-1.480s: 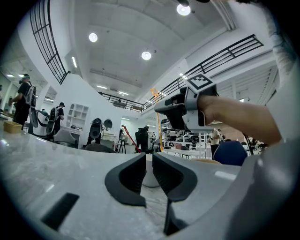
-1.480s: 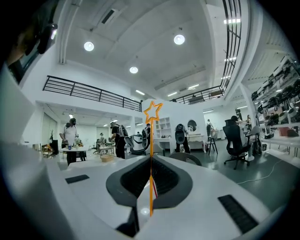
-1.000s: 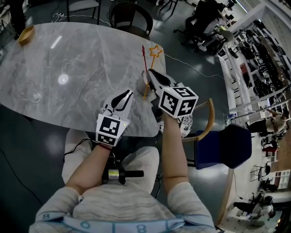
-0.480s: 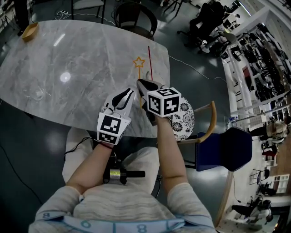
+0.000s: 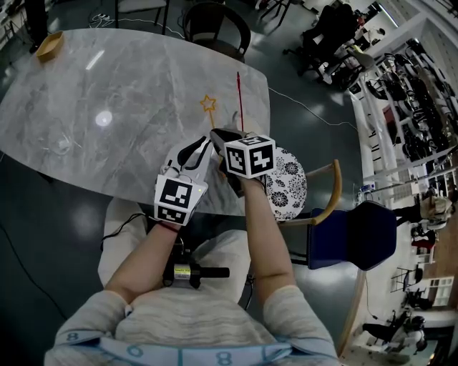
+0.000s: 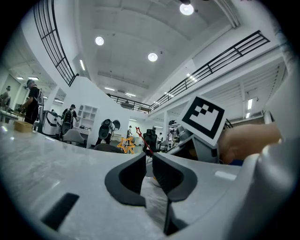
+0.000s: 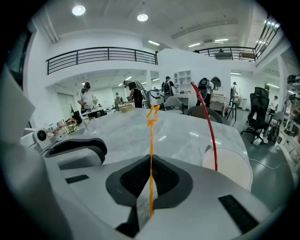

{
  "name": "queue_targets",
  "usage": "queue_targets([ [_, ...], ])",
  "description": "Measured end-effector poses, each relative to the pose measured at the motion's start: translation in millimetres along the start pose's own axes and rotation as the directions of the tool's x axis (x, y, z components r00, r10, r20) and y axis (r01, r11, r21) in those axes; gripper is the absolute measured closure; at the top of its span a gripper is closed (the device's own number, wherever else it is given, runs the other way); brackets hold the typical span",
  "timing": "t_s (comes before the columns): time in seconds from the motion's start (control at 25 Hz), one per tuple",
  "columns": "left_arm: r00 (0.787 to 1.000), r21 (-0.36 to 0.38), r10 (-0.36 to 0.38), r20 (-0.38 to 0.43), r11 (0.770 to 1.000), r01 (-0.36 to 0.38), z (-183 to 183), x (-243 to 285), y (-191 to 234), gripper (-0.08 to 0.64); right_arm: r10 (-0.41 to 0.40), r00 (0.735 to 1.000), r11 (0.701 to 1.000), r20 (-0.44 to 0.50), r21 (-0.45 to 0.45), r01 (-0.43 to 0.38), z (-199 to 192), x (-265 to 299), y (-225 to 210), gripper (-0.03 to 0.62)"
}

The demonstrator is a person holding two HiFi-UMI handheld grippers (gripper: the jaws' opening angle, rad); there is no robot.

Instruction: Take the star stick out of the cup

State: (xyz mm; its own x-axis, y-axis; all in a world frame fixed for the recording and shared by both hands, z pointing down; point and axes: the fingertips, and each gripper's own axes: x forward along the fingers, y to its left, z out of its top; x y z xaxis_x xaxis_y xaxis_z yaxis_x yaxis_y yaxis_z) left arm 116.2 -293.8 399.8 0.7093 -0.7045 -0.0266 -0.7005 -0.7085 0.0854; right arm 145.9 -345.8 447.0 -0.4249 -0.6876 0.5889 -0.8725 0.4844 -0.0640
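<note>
Right tool (image 7: 150,180), at frame centre, clamps the star stick (image 7: 151,154) upright, left of the cup (image 7: 229,166); left tool (image 6: 149,164) jaws together, empty.

A grey marbled table (image 5: 107,86) with rounded corners is seen from above, a ceiling light being mirrored in its top. A small wooden bowl (image 5: 49,44) is set at its far left corner. A thin red stick (image 5: 239,100) is stood upright near the right edge. A dark round-backed chair (image 5: 215,21) is drawn up at the far side. A chair with a black-and-white patterned seat (image 5: 290,187) and a curved wooden arm is placed at the near right corner, with a blue chair (image 5: 354,230) just beyond it. A white cable (image 5: 308,107) is trailed across the dark floor. Several people (image 7: 136,96) are seen standing far behind the table, under a black balcony railing (image 7: 101,55).
</note>
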Motion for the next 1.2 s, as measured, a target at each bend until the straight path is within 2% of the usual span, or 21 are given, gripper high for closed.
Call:
queue_targets([
  [0.28, 1.0, 0.002, 0.003, -0.001, 1.0, -0.003, -1, 0, 2, 0.523, 0.016, 1.0, 1.0, 0.0, -0.005, -0.016, -6, 8, 3, 0.577],
  [0.68, 1.0, -0.002, 0.001, 0.003, 1.0, -0.001, -3, 0, 3, 0.523, 0.02, 0.998, 1.0, 0.053, -0.01, -0.019, 7, -6, 5, 0.577],
  [0.88, 1.0, 0.0, 0.0, 0.002, 1.0, 0.0, -2, -1, 4, 0.523, 0.007, 0.994, 1.0, 0.113, -0.016, -0.005, 25, -27, 6, 0.577],
  [1.2, 1.0, 0.001, -0.001, 0.0, 1.0, 0.001, -5, 0, 3, 0.523, -0.055, 0.974, 0.997, 0.222, -0.041, 0.066, 58, -60, -7, 0.577],
])
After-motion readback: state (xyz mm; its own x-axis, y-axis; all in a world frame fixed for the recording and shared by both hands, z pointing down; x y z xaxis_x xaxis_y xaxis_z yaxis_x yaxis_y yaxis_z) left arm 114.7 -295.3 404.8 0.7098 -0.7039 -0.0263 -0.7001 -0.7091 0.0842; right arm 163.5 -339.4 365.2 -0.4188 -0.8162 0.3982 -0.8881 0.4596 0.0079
